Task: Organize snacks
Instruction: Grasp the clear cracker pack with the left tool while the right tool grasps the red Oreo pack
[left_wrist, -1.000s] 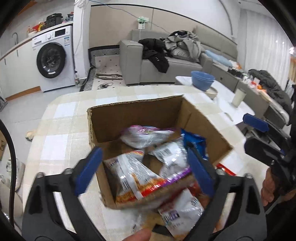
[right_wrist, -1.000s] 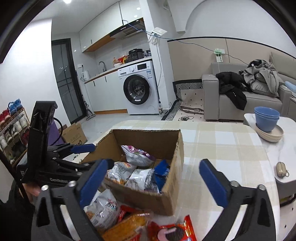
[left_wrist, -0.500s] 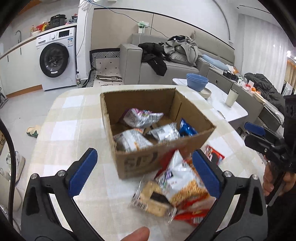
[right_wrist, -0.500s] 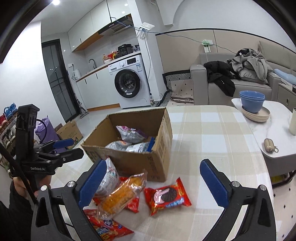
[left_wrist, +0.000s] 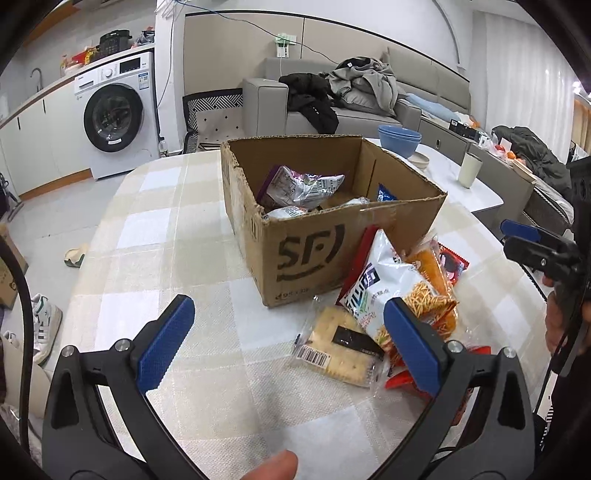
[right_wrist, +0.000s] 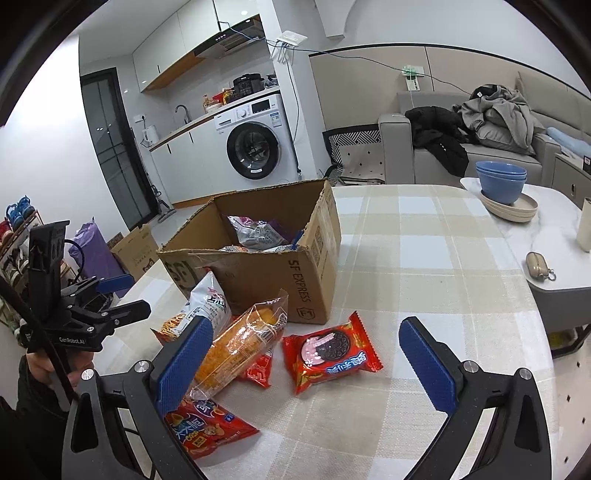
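This was a lived-in home, an open-plan flat. A washing machine (right_wrist: 252, 151) sat under a kitchen worktop with a sink tap (right_wrist: 181, 110) and range hood (right_wrist: 231, 38). A grey sofa (left_wrist: 354, 110) was heaped with clothes (right_wrist: 495, 110). Shoes filled a rack (right_wrist: 16, 221) by the door, and blue bowls (right_wrist: 500, 181) stood on a side table.

Brown cardboard box (right_wrist: 258, 273), beige-and-white checked tablecloth (right_wrist: 424, 258), red cookie packet (right_wrist: 330, 350), blue bowls (right_wrist: 500, 181), blue-padded black gripper fingers (right_wrist: 184, 362)
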